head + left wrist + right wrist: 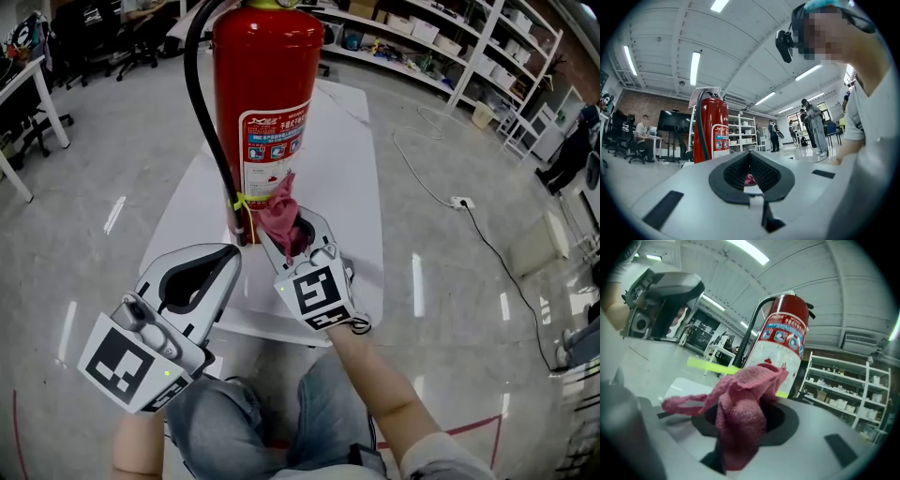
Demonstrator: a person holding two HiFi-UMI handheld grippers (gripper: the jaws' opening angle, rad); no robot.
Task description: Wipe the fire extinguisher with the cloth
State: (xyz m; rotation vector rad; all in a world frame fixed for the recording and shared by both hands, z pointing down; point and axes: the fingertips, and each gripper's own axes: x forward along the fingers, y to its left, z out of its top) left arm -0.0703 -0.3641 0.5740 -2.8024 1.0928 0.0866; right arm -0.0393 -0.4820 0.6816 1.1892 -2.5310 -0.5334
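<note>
Pink cloth (281, 217) is pinched in my right claw (298, 234), jaws closed on it, its bunched end seemingly against the low front of the fire extinguisher (261, 103). That stands upright toward the table's (352, 187) near edge, dead ahead. My left claw (234, 253) is closed on nothing, just alongside.

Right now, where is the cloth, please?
Centre of the head view: the pink cloth is held in the right gripper, low in front of the fire extinguisher.
</note>
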